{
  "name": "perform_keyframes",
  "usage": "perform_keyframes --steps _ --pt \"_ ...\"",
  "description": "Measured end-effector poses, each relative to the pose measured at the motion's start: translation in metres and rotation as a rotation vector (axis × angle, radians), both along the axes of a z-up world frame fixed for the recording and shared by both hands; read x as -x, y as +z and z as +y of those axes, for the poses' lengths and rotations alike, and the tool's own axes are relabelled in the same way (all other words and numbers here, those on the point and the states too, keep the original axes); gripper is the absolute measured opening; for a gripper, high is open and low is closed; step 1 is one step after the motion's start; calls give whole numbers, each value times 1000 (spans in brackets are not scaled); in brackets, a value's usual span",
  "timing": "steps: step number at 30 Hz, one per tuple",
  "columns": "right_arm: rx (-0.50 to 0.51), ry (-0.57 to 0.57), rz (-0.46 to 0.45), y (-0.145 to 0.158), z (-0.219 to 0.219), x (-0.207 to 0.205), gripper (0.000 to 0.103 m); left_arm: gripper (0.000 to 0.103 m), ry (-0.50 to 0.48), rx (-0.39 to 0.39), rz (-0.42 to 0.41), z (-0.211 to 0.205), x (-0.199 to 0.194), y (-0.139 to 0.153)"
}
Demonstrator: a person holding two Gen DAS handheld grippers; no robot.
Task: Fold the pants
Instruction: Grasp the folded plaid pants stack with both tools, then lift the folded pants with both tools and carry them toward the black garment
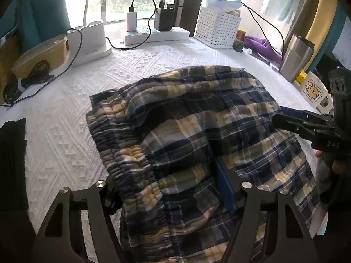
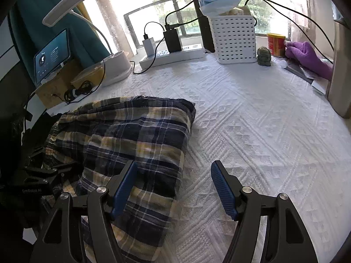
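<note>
Here, plaid pants [image 2: 122, 135] under the spread right gripper [image 2: 175, 188] (left gripper [image 1: 171, 188] unclear, cloth-draped).

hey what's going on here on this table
A person is folding plaid pants on a white textured tablecloth, with a claw in each hand. The left claw has the waistband end bunched between its fingers; whether it grips is unclear. The right claw is open at the pants' right edge, holding nothing. The pants lie roughly folded over, still rumpled.
</note>
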State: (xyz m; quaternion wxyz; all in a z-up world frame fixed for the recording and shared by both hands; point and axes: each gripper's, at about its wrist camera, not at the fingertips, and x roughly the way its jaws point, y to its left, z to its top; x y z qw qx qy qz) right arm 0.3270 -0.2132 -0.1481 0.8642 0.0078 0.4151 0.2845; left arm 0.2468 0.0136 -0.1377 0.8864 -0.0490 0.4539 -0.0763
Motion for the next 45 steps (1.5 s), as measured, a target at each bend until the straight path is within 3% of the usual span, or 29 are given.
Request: perform_keyframes --steps 11,15,17,23,27,28,45 --pt "2 79 22 -4 23 -11 75 64 4 15 -37 1 1 0" --pt "4 135 19 -5 36 -10 75 59 10 29 -41 4 2 1" --pt "24 156 14 -5 45 -9 74 50 -2 33 -45 2 2 1" --pt "48 172 3 -6 57 -11 64 41 -25 29 -50 -2 2 3" --pt "28 184 6 -6 59 -9 30 37 -35 14 -64 -5 4 4" --pt "27 192 0 -6 60 -7 26 36 -36 4 -72 -7 6 5" --pt "-35 165 -158 48 53 39 23 33 -36 -18 -204 -9 40 50"
